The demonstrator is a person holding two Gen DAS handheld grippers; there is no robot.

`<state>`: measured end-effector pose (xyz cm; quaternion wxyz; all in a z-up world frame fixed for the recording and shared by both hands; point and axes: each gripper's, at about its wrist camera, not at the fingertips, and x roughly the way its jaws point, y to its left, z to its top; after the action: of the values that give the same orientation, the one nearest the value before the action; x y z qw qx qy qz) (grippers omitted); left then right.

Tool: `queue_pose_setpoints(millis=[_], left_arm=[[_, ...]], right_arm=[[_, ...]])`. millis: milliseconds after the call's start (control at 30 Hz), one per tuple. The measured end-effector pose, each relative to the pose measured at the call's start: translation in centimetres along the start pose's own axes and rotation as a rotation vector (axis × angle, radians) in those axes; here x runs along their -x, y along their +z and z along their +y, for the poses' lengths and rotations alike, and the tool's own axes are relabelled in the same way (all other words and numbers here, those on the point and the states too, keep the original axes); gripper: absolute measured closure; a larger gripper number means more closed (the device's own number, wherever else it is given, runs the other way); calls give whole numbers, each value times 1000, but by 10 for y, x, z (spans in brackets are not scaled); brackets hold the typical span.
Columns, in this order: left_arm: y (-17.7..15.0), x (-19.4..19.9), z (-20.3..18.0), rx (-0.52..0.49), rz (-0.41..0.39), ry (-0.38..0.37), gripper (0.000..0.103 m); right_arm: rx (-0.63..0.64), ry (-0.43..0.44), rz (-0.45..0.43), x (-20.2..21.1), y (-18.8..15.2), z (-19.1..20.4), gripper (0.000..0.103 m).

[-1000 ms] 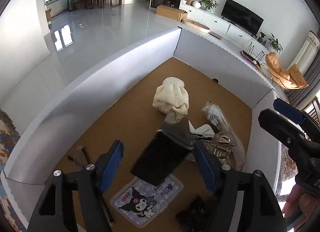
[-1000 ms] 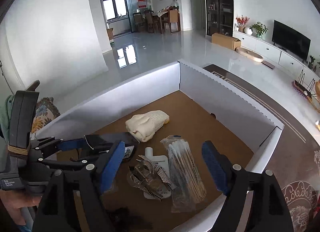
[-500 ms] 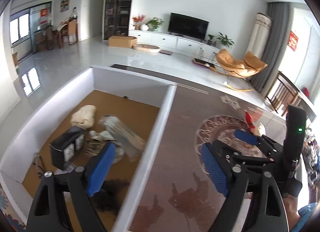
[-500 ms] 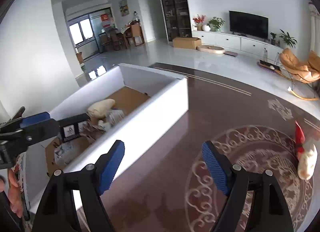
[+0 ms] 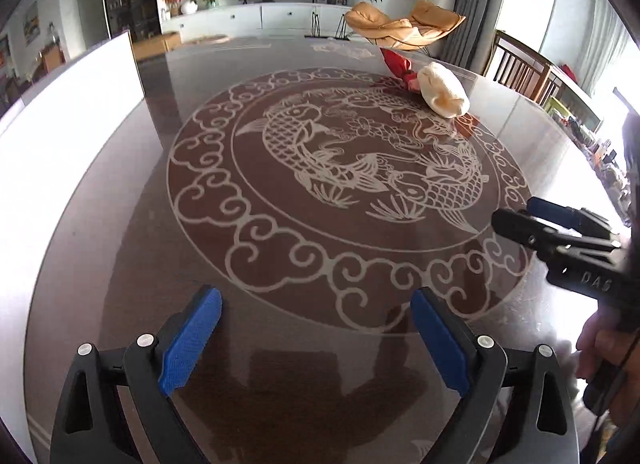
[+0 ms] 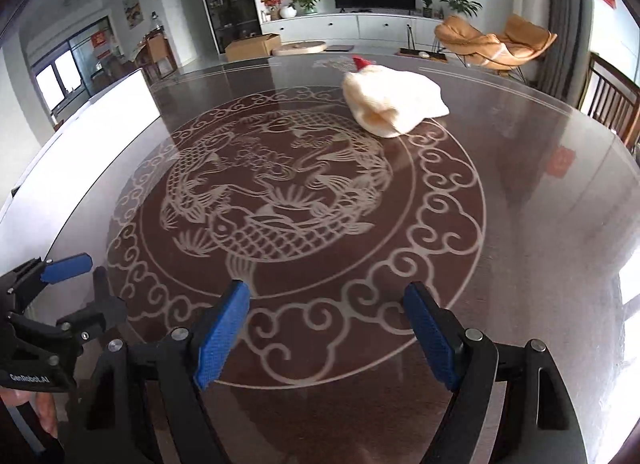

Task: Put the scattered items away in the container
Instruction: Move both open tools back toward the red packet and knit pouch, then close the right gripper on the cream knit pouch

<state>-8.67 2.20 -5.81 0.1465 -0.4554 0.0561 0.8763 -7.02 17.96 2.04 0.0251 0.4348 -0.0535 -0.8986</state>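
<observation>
Cream knit item (image 6: 394, 102) lies far across the glossy koi-patterned table (image 6: 520, 224), living room behind; both grippers' fingers (image 5: 192, 338) (image 6: 222, 334) released, empty.

A dark glossy table (image 5: 132, 248) with a pale fish medallion is being shown across both views. A cream knitted item (image 6: 390, 102) and a red item (image 5: 394, 64) are being carried on it at upper right, touching; a white container wall (image 5: 60, 112) is being seen at left.

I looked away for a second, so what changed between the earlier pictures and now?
The left gripper let go of the black box inside the white box; its jaws are opening, empty. Both grippers swung away over the table, toward the cream cloth. The right gripper stayed open and empty.
</observation>
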Motion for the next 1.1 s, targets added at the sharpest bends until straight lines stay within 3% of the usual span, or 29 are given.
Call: queue_pose_setpoints(millis=[233,400,800,933,1100], left_arm=[[12,-9,1,-20,20,25,0],[26,-18,6,-4,22,36,0],[29,-22,6,-2,22,39,0],[30,-24,5,-2,22,38,0],[30,-24,5,-2,21,38,0]], right_arm=[[-25,-73,-5,-18,23,-4,22],[-120,-16,-38,-18,30,-17,22],[-58,-33,-15,-32,42,-10,15],[-77,-95,-13,-48,70,-21,15],[-174,-109,-100,-51,135,-27,15]])
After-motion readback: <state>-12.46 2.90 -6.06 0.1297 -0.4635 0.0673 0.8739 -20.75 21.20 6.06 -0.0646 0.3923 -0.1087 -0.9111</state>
